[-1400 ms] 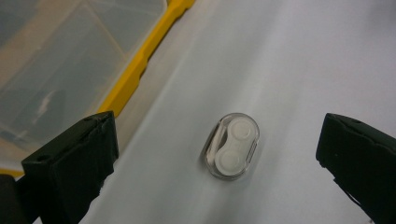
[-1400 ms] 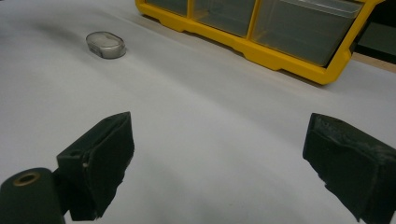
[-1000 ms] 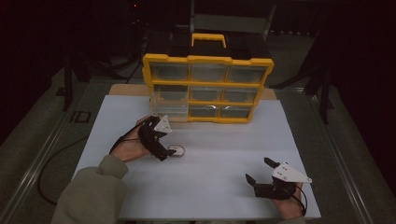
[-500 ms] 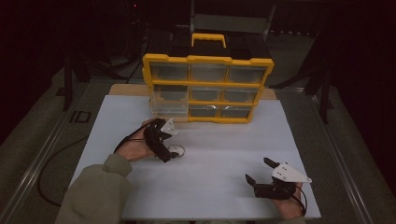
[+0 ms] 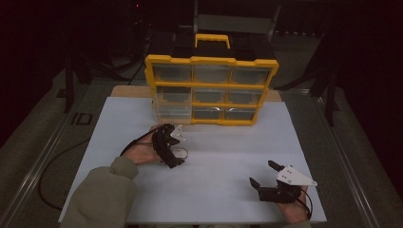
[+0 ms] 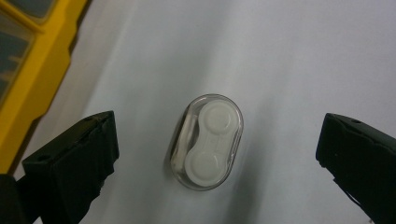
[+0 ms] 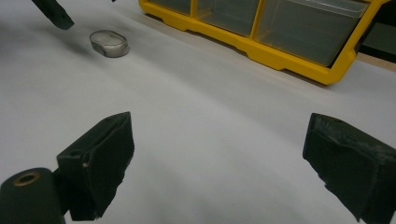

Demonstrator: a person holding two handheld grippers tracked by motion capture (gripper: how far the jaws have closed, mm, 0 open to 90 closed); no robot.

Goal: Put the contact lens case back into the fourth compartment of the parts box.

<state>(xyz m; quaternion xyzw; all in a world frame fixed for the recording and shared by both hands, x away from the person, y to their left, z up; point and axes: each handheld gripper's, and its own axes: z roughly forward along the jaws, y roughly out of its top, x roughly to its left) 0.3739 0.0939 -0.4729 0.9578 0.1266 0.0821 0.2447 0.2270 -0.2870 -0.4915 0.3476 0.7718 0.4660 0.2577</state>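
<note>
Left gripper, jaws wide and empty, straddles a clear oval case; yellow organizer at 10 o'clock.

The small clear oval plastic case lies on the white table sheet, before the yellow drawer organiser (left end, seemingly).
</note>
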